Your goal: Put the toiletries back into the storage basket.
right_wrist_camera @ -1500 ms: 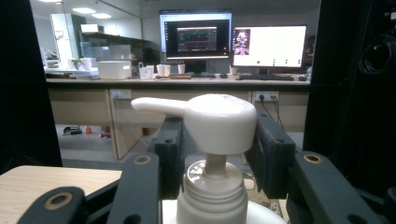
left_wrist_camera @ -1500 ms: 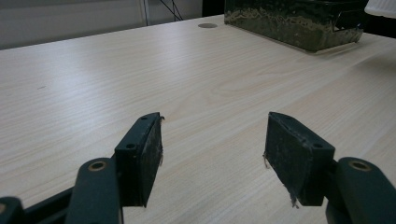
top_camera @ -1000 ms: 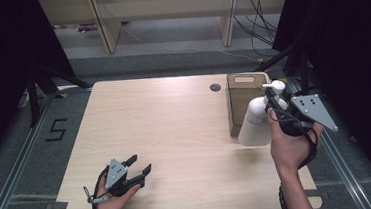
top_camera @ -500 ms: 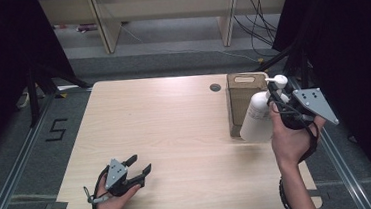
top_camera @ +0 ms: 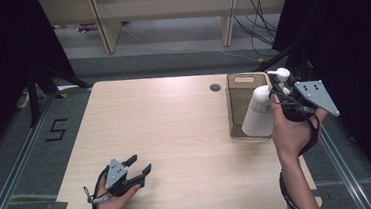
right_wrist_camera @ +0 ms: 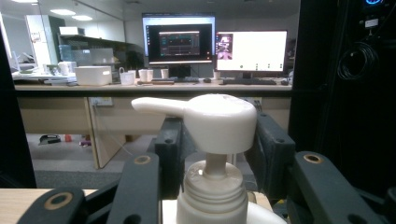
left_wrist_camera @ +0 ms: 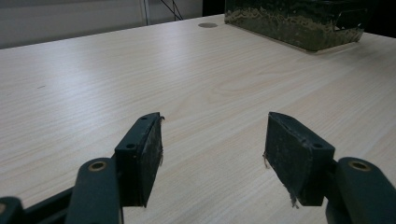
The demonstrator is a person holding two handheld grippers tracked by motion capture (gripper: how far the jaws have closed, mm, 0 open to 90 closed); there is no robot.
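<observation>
Two grippers are at work, though one alone carries anything; the right gripper (top_camera: 279,93) is clamped on the white pump bottle (top_camera: 257,113) just below its pump head (right_wrist_camera: 219,122), a hold high on the neck that lets the body hang freely beneath the jaws; the bottle is tilted and sits over the near right part of the brown slatted box (top_camera: 238,100) at the table's (top_camera: 175,130) far right, so the step in hand looks like lowering it into that box, or lifting it clear; which of the two cannot be told. The left gripper (top_camera: 139,169) rests at the near left edge, well apart from the box; its jaws stand apart with nothing between the pads (left_wrist_camera: 150,154), and it seems parked out of the way while the right hand (top_camera: 290,134) does the carrying.
</observation>
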